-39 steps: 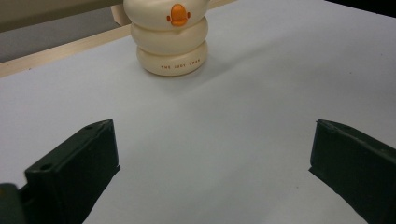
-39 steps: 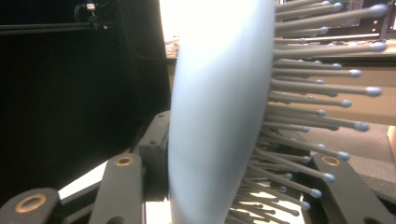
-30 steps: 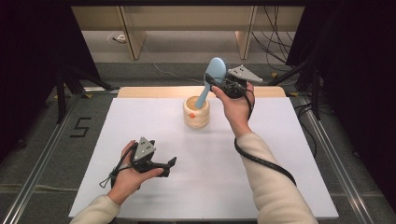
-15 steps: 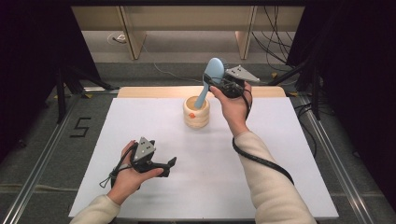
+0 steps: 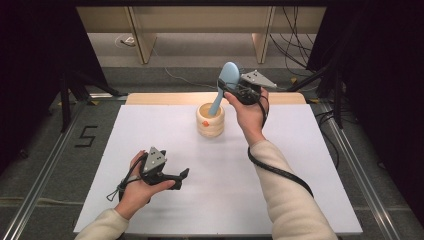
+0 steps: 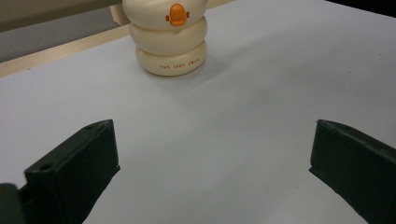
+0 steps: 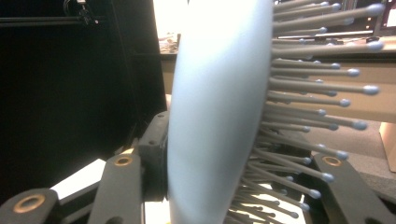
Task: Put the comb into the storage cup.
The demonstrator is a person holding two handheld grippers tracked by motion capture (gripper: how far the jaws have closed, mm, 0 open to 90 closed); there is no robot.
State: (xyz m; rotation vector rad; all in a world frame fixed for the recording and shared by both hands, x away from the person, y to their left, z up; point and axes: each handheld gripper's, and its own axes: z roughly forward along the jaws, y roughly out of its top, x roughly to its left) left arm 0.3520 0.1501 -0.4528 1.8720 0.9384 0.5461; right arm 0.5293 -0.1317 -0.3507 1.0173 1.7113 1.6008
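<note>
— White table [image 5: 150, 125], cream holder [image 5: 210, 120] near its far edge. Where's the brush [image 5: 224, 87]?
— Pinched in the right gripper [image 5: 231, 91], handle tip inside the holder.
— Done?
— Seemingly not; release remains. Left gripper [image 5: 181, 176] idles, jaws spread, near the front edge.

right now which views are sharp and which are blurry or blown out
High view: evenly lit and sharp, the white table bright, the room around it dark. Left gripper view: the duck-faced holder fairly sharp, the near jaws softer. Right gripper view: the blue hairbrush sits so close that its back blurs, with a blown-out patch behind its top; the bristles read clearer.
</note>
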